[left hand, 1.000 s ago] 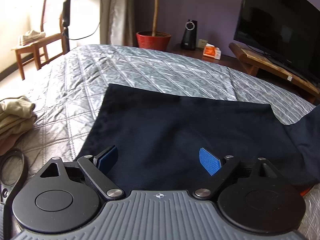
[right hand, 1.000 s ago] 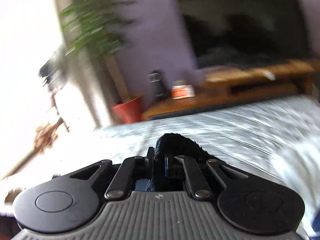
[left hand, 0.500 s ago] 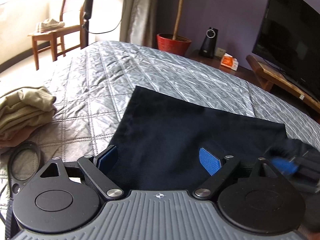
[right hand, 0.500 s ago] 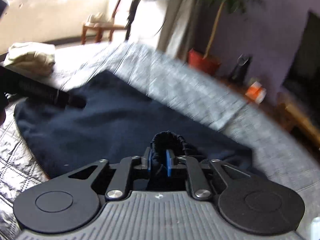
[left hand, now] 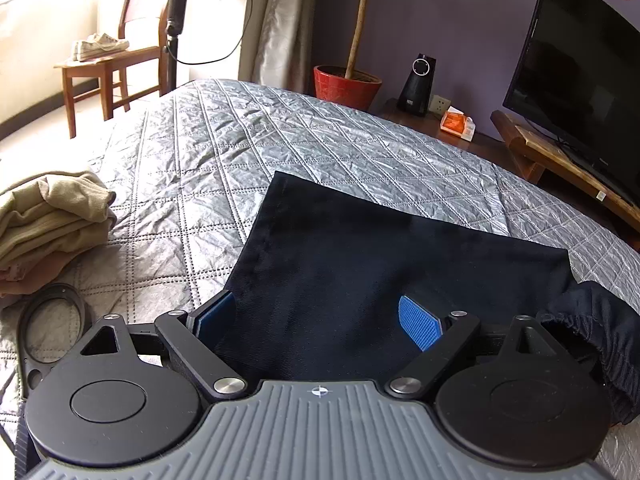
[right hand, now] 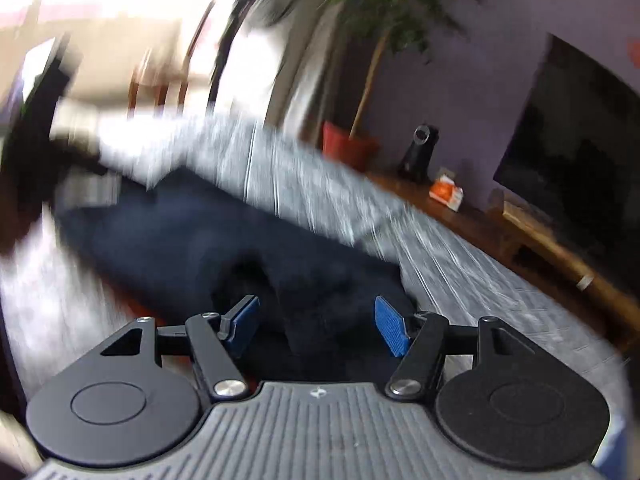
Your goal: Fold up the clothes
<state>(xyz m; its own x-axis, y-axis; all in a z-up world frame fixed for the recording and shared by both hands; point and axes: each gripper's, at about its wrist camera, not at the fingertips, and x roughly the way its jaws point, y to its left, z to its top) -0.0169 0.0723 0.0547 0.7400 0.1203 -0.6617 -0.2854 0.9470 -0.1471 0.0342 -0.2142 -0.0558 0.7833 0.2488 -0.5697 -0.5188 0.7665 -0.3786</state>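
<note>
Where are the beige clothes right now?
In the left wrist view, the beige clothes sit in a folded pile at the far left on the grey bedspread, apart from the dark garment spread in the middle.

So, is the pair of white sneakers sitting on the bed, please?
No, the white sneakers sit on the wooden chair beyond the bed.

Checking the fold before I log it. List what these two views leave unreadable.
- Near edge of the dark navy folded garment: left wrist view, hidden behind the left gripper body.
- Its gathered elastic end: left wrist view, partly behind the gripper's body.
- Garment's lie under the opening right gripper: right wrist view, smeared by motion blur.
- Print on the small orange box: too small.
</note>
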